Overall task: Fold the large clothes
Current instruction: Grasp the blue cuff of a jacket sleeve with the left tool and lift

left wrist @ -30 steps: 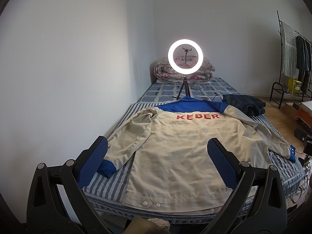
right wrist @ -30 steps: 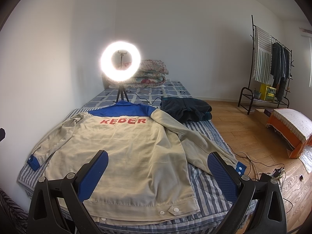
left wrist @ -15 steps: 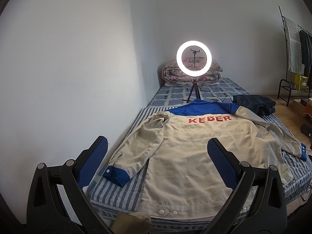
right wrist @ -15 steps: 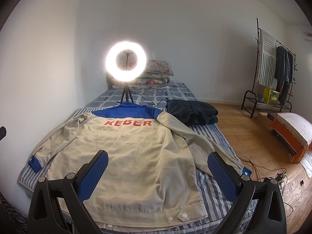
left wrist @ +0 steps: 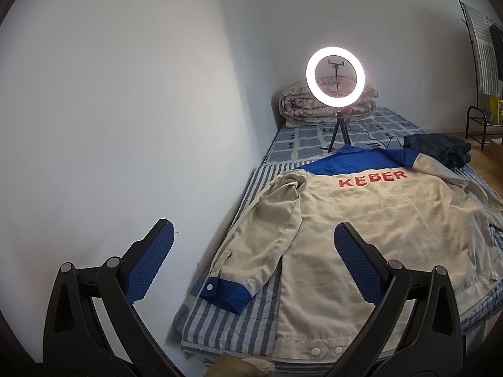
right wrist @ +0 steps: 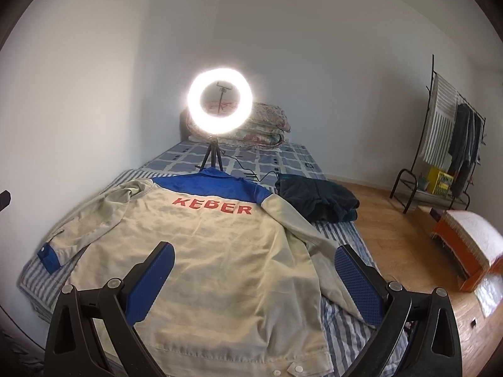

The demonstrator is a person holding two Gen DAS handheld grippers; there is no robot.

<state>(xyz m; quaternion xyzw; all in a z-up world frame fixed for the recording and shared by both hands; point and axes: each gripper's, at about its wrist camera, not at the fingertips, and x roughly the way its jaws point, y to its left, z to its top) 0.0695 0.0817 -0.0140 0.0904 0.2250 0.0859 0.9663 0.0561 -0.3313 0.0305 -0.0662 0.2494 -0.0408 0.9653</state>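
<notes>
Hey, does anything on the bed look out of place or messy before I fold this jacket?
Only slightly: the beige jacket with blue yoke lies flat, back up, but its right sleeve is rumpled and trails toward the striped mattress cover's edge. Nothing looks damaged.

I hold my left gripper (left wrist: pixel 253 251) level in front of me, its two black arms spread wide and the blue pads (left wrist: pixel 149 265) facing each other with nothing between them. My right gripper (right wrist: pixel 253 275) sits the same way, jaws wide apart and gripping nothing, blue pads (right wrist: pixel 358 284) angled inward. Both point forward and slightly down, touching nothing.
</notes>
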